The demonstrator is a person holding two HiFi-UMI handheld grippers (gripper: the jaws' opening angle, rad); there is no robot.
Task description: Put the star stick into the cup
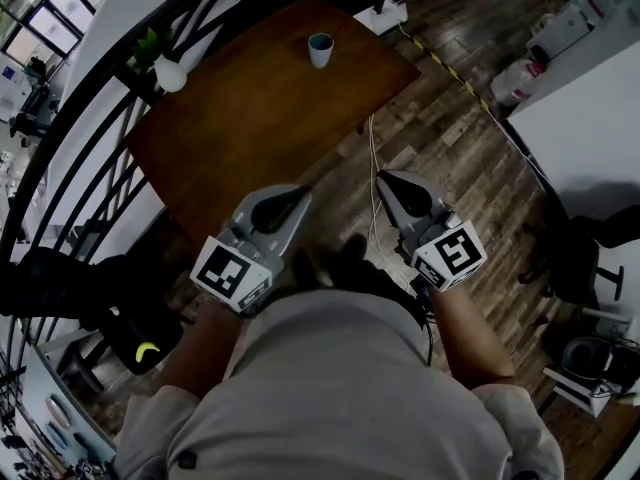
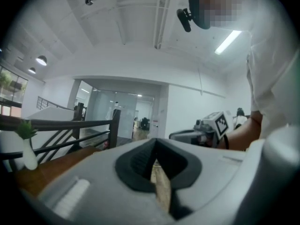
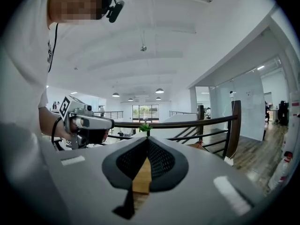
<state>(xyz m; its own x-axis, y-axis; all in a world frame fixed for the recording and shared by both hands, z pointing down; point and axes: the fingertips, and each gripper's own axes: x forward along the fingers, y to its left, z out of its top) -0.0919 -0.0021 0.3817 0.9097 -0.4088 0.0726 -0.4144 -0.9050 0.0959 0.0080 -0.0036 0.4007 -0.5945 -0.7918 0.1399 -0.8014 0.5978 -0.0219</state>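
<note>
A small blue-grey cup point(image 1: 320, 48) stands upright near the far edge of the brown wooden table point(image 1: 260, 118). No star stick shows in any view. My left gripper point(image 1: 303, 194) hovers over the table's near corner, its jaws closed tip to tip with nothing between them. My right gripper point(image 1: 381, 178) hangs beside it over the wooden floor, just off the table's edge, also shut and empty. In the left gripper view the left gripper point(image 2: 155, 140) points level, with the right gripper point(image 2: 206, 128) to its right. The right gripper view shows the right gripper point(image 3: 147, 138) shut, with the left gripper point(image 3: 89, 123) beside it.
A white vase with a green plant point(image 1: 170, 73) stands at the table's left corner. A dark curved railing point(image 1: 90, 138) runs along the table's left side. A white power strip point(image 1: 385, 13) and cables point(image 1: 372, 158) lie on the floor. A black chair point(image 1: 585, 258) is at the right.
</note>
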